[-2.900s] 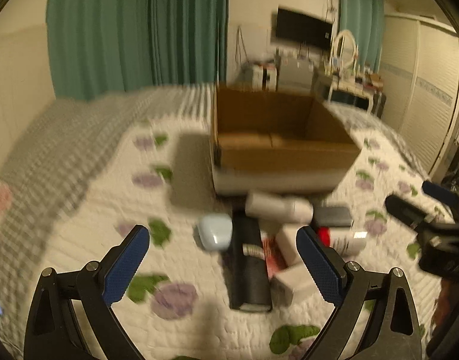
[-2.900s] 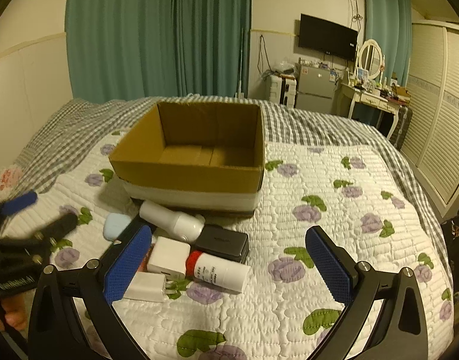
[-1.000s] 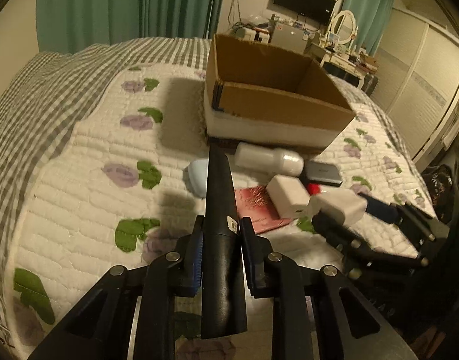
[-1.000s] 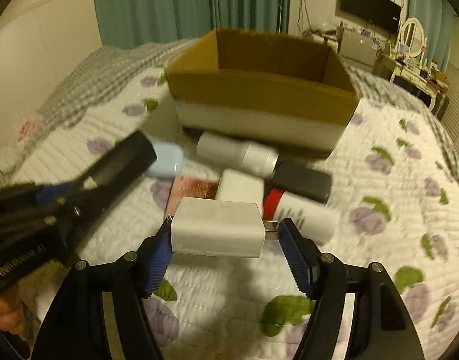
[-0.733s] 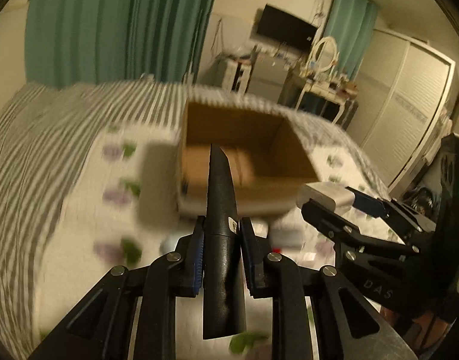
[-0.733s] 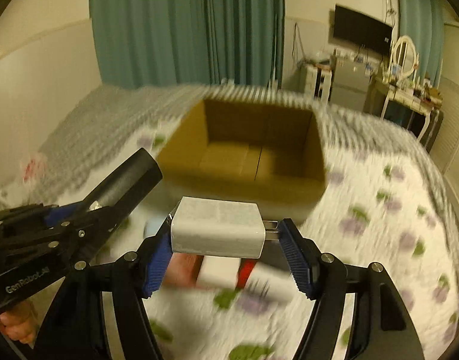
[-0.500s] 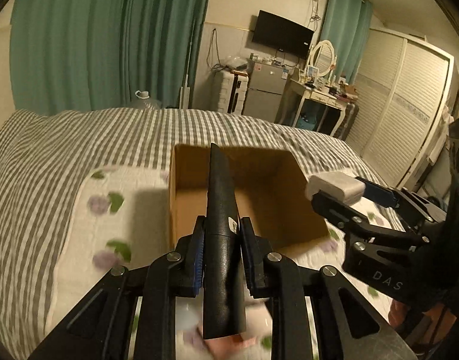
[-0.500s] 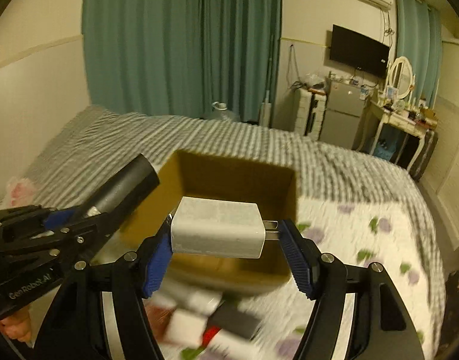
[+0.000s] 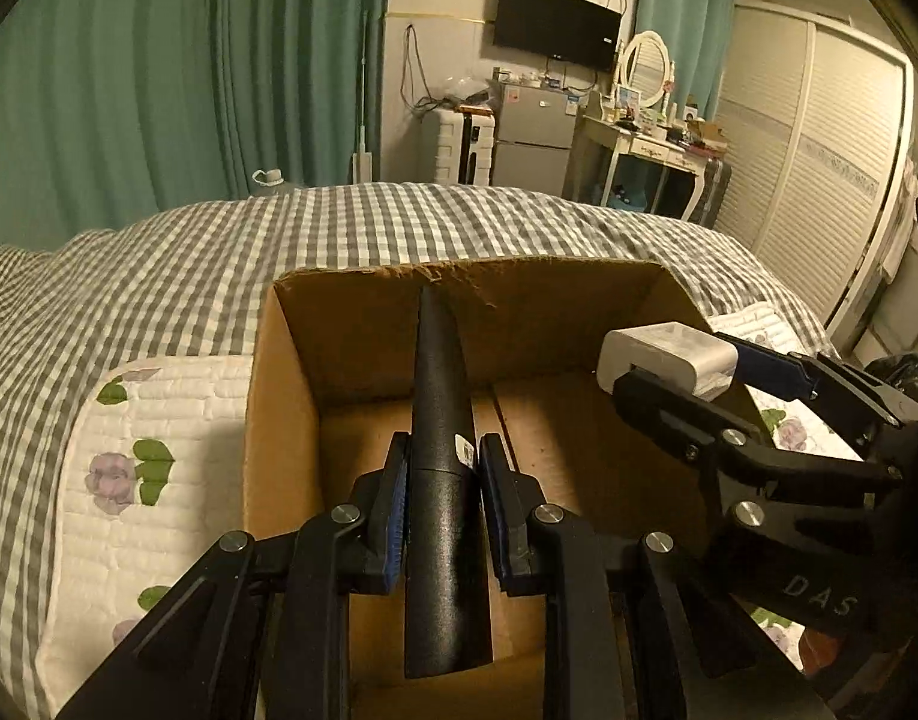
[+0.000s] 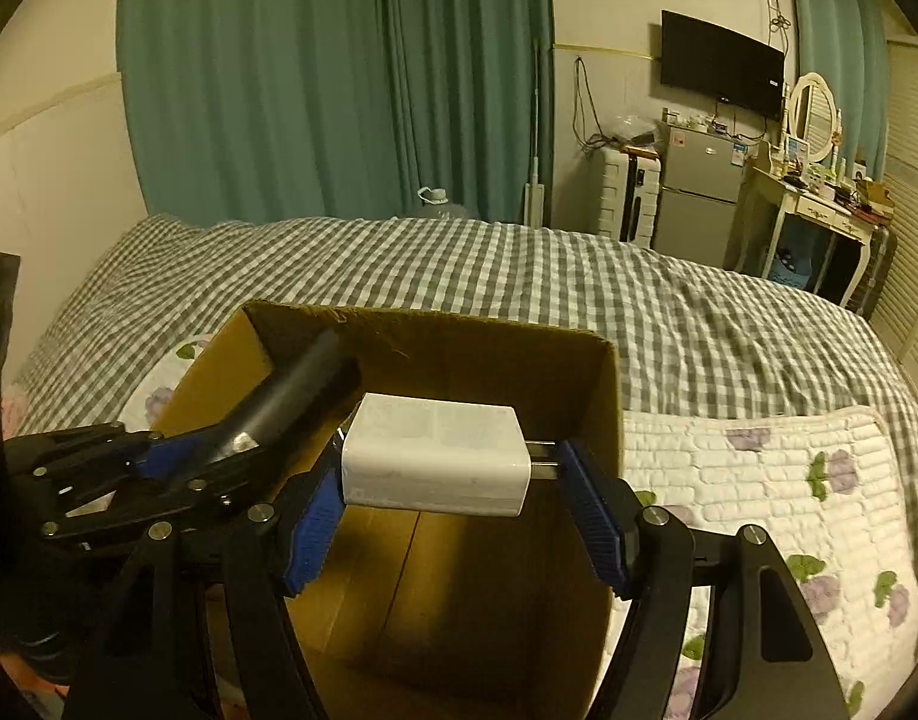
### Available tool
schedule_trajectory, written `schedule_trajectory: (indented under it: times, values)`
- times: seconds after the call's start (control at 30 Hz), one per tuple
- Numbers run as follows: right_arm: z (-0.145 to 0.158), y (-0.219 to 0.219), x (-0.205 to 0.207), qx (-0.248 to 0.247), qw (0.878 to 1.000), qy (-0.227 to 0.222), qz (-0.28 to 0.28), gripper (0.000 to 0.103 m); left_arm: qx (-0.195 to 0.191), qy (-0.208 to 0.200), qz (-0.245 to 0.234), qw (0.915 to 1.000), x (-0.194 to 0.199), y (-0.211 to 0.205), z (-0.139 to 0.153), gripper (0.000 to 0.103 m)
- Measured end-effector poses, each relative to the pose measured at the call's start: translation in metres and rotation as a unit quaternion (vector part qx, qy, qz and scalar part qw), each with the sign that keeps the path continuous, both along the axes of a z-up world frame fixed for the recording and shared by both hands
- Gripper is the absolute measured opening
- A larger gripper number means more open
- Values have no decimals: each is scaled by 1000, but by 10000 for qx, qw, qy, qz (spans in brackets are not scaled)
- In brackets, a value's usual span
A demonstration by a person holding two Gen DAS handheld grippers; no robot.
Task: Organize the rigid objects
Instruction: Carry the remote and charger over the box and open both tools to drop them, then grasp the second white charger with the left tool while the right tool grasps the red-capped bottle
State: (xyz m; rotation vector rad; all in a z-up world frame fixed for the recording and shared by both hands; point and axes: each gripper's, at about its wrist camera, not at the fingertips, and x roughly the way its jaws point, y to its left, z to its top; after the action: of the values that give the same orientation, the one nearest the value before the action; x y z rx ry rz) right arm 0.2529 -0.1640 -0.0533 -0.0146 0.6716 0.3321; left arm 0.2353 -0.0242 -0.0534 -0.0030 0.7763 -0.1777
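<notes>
I have both loads poised above the open brown cardboard box point(image 9: 291, 396), which sits on the quilted floral bedspread point(image 9: 141, 420), and the step I judge to be in hand is setting them down inside.

My left gripper point(image 9: 442, 498) is clamped on the long black tapered cylinder point(image 9: 440, 420), gripped around its middle, with the narrow tip reaching toward the box's far wall and the thick end hanging back over the near wall. My right gripper point(image 10: 453, 504) is clenched on the white rectangular plug-in charger point(image 10: 435, 456); its metal prongs press against the blue pad on the right side of the box opening. Seen from the left wrist, the charger point(image 9: 669, 360) hovers over the box's right half, near the right wall.

To do this well, I would lower each load close to the box floor before letting go, since neither is near it yet as far as I can judge. The cylinder is long relative to the box, so I would tip it to lie along the left wall, clear of the near rim. The charger I would put by the right wall, well apart from the cylinder, and I would open the right gripper gently, because the grip on the prongs looks narrow and could twist.
</notes>
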Motion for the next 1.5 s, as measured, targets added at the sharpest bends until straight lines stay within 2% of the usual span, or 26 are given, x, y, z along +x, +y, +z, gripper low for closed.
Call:
schedule_trajectory:
  times: [0.07,0.1,0.17,0.2,0.37,0.63,0.7,0.8,0.9,1.07,1.23,1.3,1.5]
  values:
    - [-3,-2,0,26,10000,26,45,73,-45,45,7,10000,1,3,-3,26]
    - [-3,-3,-3,-7,10000,-26,-1,80,-53,15,15,10000,-1,3,-2,28]
    - [3,-9,-12,-4,9998,-157,-111,89,-12,-21,118,9999,-6,3,3,48]
    - [8,-13,-16,13,9997,-181,-159,91,5,-25,178,9998,-8,3,7,58]
    - [42,-35,-42,-63,9989,-260,-382,94,-25,-56,300,9995,-40,10,38,59]
    - [98,-56,-124,-390,9966,-427,-592,96,28,-248,398,9989,-121,24,83,61]
    - [103,-60,-146,-296,9968,-375,-640,96,33,-249,434,9987,-136,27,87,61]
    - [101,-67,-168,114,9975,-65,-696,96,-11,-220,468,9987,-162,34,86,61]
    - [87,-68,-183,329,9967,93,-742,96,-58,-108,529,9985,-177,42,74,61]
    - [35,-57,-196,149,9961,391,-777,96,-38,123,755,9971,-193,49,33,61]
    - [-35,-39,-184,-275,9922,994,-694,96,0,458,791,9958,-194,38,-10,61]
    - [-54,-34,-179,-397,9899,1187,-668,96,72,555,731,9958,-191,30,-23,61]
    - [-89,-28,-161,-347,9860,1521,-592,96,331,647,663,9951,-180,18,-47,61]
